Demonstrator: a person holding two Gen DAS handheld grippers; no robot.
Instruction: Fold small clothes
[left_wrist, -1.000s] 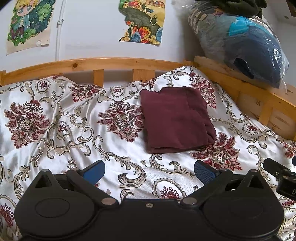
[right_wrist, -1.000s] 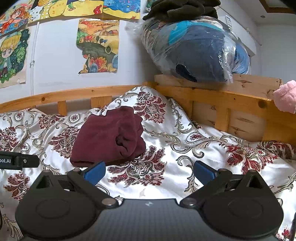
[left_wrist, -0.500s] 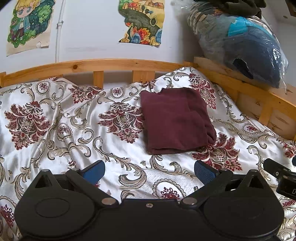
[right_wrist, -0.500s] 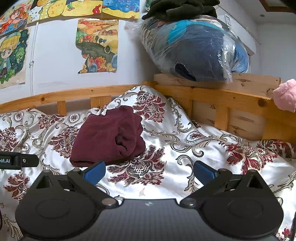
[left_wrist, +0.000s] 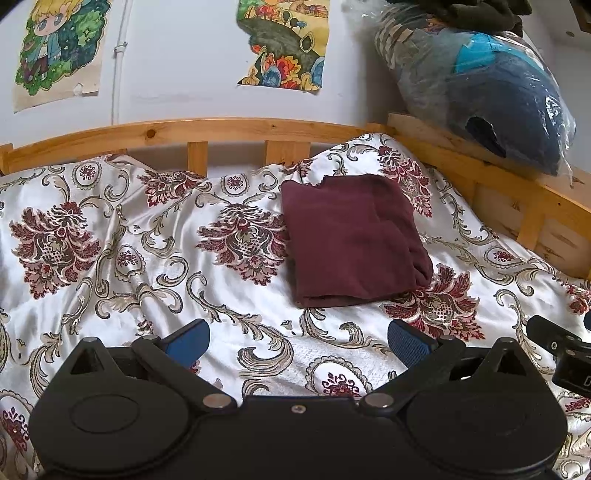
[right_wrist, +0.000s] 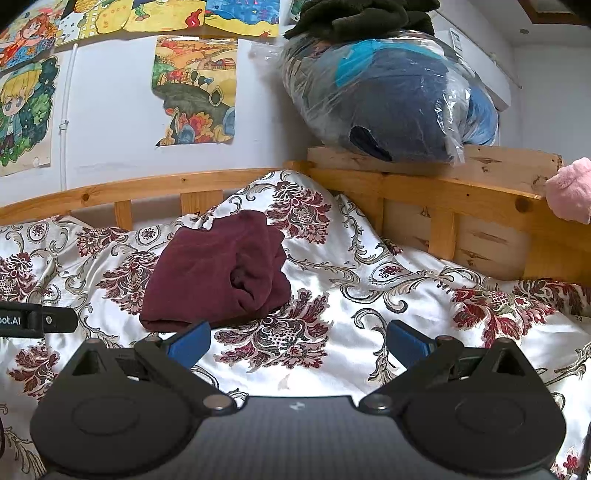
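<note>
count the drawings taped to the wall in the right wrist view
5 at least. One hangs alone above the rail, one at the left edge, three along the top. More may lie outside the frame.

Bright, even daylight; sharp focus, soft shadows, fisheye bending at edges.

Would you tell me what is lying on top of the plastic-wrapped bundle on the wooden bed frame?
A dark crumpled garment lies on the plastic-wrapped bundle. The picture's top edge cuts it off, so its full shape cannot be seen.
</note>
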